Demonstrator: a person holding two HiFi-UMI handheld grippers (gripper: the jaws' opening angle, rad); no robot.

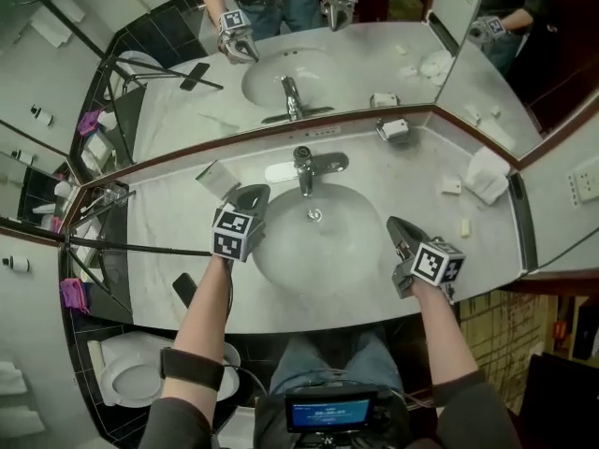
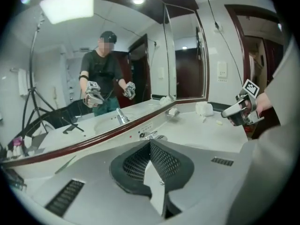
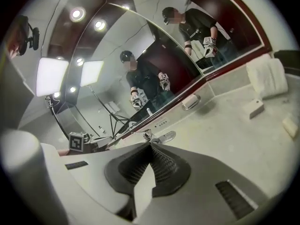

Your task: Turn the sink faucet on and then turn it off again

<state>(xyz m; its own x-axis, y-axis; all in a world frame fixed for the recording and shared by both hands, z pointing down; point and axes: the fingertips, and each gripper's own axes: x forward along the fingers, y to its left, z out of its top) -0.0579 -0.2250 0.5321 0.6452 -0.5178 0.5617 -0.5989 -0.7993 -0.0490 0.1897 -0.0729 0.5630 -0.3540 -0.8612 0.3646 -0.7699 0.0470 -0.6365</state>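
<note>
1. Faucet (image 1: 304, 168): chrome, at back rim of sink (image 1: 281, 260), mid table (image 1: 168, 223), just below mirror (image 1: 374, 73); lever pts right.
2. Left tool (image 1: 251, 195): clenched, nothing betw. jaws; over sink's left edge, near faucet, not touching.
3. Right tool (image 1: 397, 228): clenched, empty; over sink's right edge, apart fr. faucet.
4. Towel (image 1: 487, 174): white, folded, far right of table.
5. Soap dish (image 1: 394, 129): by mirror, right of faucet.

Room left open above the sink basin (image 1: 281, 262), faucet (image 1: 305, 168) set at its back rim, mirror (image 1: 374, 64) close behind, soap dish (image 1: 394, 129) and folded towel (image 1: 487, 176) on the right counter (image 1: 412, 183), tripod leg (image 1: 140, 247) across the left end.
</note>
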